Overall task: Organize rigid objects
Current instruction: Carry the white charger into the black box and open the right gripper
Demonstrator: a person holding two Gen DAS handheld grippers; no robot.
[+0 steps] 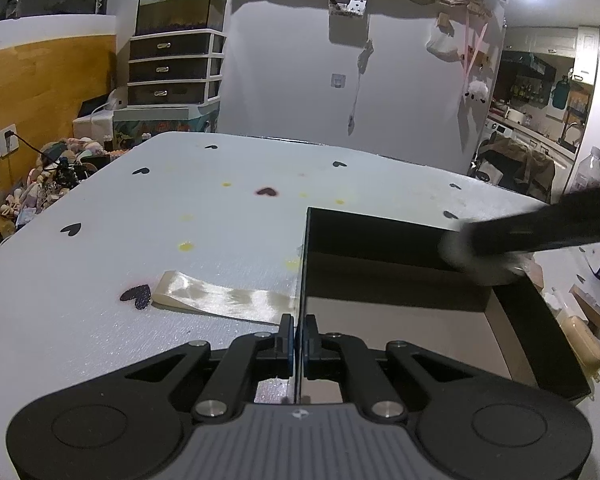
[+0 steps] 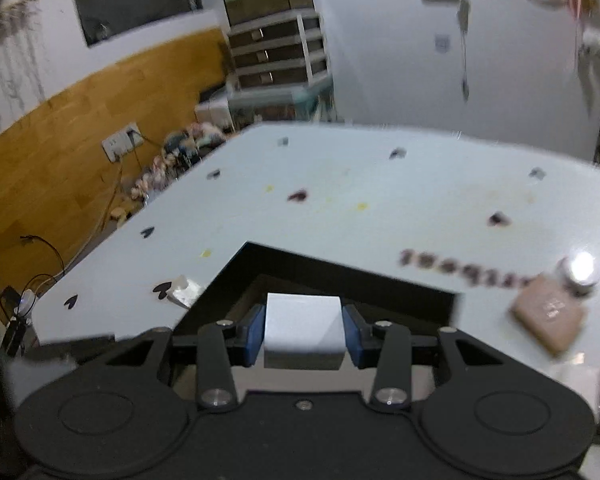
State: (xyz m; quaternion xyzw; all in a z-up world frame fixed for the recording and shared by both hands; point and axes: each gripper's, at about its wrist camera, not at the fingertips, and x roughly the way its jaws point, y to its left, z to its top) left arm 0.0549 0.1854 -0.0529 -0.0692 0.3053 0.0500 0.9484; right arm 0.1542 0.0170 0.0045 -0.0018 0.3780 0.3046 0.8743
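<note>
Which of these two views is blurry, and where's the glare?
Right wrist view: smeared throughout; the white block between the pads stays sharp; glare burns out the silver bottle cap. Left wrist view: mostly crisp, lamp flare top right, only the dark sleeve streaks.

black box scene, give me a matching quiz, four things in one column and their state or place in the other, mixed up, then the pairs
Things
1. left gripper
2. right gripper
3. beige packet
4. pink bottle

States or places
A. lying flat on the table, left of the black box
B. shut on the box's thin left wall
C. lying on the table, right of the box, silver cap catching the light
D. shut on a white block above the box

Pairs: 1-B, 2-D, 3-A, 4-C
</note>
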